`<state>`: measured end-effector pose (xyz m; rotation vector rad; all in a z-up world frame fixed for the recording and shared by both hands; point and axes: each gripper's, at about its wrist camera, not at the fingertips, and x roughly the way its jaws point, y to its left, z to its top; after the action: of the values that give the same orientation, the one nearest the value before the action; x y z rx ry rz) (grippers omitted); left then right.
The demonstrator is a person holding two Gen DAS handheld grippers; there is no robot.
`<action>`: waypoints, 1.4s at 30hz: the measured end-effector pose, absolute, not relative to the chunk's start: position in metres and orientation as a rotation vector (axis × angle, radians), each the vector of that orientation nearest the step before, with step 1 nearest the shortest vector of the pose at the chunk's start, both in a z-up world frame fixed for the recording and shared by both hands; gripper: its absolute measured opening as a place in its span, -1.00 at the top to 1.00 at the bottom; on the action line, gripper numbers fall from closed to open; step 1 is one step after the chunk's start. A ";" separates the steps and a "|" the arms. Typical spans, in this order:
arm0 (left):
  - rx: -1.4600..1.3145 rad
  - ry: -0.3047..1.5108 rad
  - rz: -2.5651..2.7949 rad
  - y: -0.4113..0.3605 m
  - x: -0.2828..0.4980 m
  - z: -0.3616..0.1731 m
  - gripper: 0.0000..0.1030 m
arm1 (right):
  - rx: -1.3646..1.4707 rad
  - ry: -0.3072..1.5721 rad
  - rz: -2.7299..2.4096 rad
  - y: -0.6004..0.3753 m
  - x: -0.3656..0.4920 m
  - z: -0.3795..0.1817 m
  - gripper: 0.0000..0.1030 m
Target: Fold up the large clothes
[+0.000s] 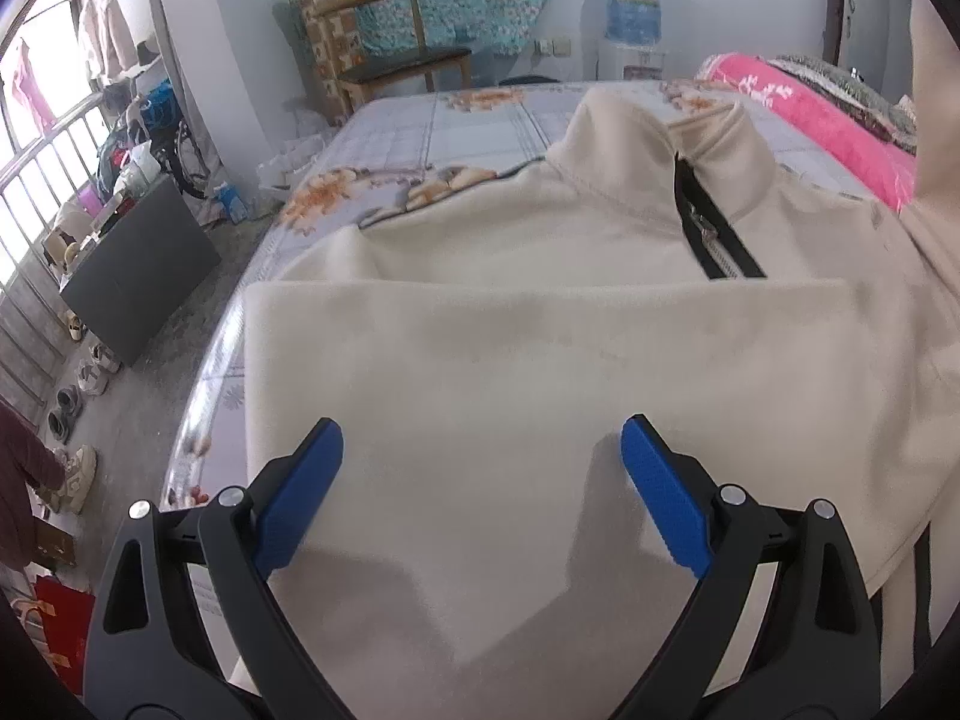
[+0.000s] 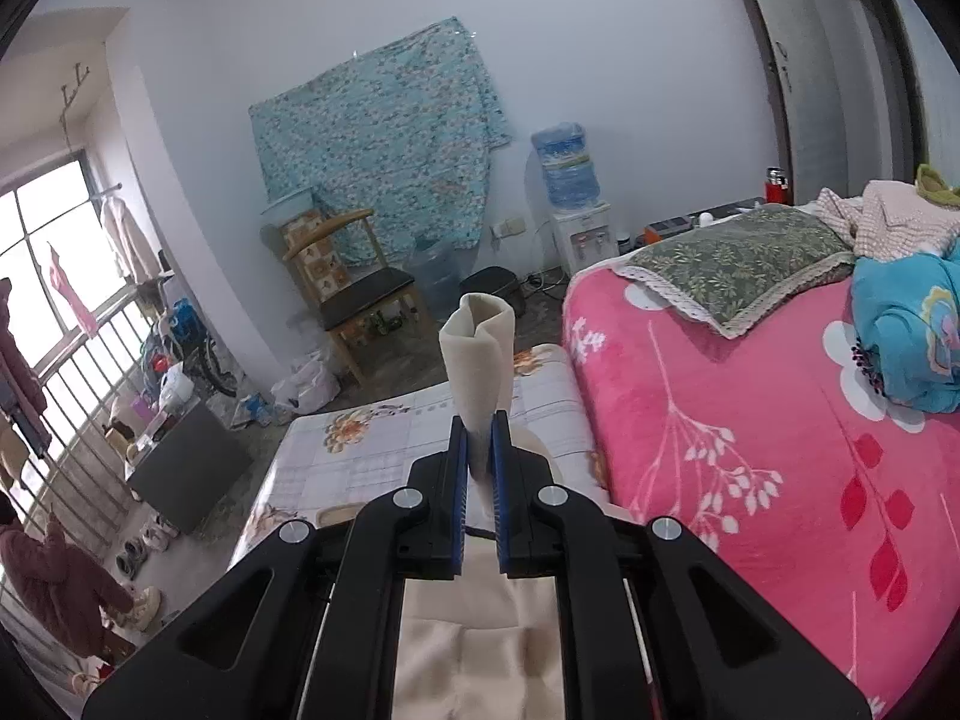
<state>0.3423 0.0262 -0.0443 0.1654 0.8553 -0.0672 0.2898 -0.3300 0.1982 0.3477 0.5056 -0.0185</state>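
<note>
Right gripper (image 2: 479,438) jaws clamped on cream garment (image 2: 477,354) fold, above floral table (image 2: 372,444), pink blanket (image 2: 750,450) beside

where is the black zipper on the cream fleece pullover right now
In the left wrist view, the black zipper runs down from the collar of the cream fleece pullover, upper right, just above the folded-over flap.

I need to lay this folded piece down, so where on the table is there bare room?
Free: the floral tablecloth beyond the cream pullover's collar, up to the far edge by the wooden chair, and a thin strip along the left edge. The pullover fills the near half; the pink blanket borders the right. Right gripper clamps a cream flap; left gripper stands open.
</note>
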 end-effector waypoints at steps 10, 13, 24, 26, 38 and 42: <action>0.131 0.799 -0.114 0.046 0.309 0.006 -0.75 | 0.344 0.526 0.036 -0.287 0.302 0.205 0.85; 0.125 0.797 -0.136 0.059 0.295 0.009 -0.60 | 0.343 0.528 0.069 -0.265 0.307 0.206 0.85; 0.018 0.860 -0.325 0.113 0.253 -0.003 0.29 | 0.251 0.559 0.334 -0.114 0.305 0.189 0.84; -0.005 0.857 -0.351 0.120 0.246 -0.001 0.29 | 0.213 0.618 0.403 -0.081 0.305 0.171 0.76; -0.178 0.897 -0.414 0.133 0.260 -0.002 0.28 | 0.277 0.840 0.414 -0.114 0.284 0.090 -0.07; -0.247 0.971 -0.329 0.133 0.296 -0.017 0.28 | 0.293 0.810 0.212 -0.195 0.271 0.083 -0.17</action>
<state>0.2962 0.1331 -0.0175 -0.2466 0.9708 -0.3289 0.2706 -0.1945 0.0827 0.2931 0.8097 0.2116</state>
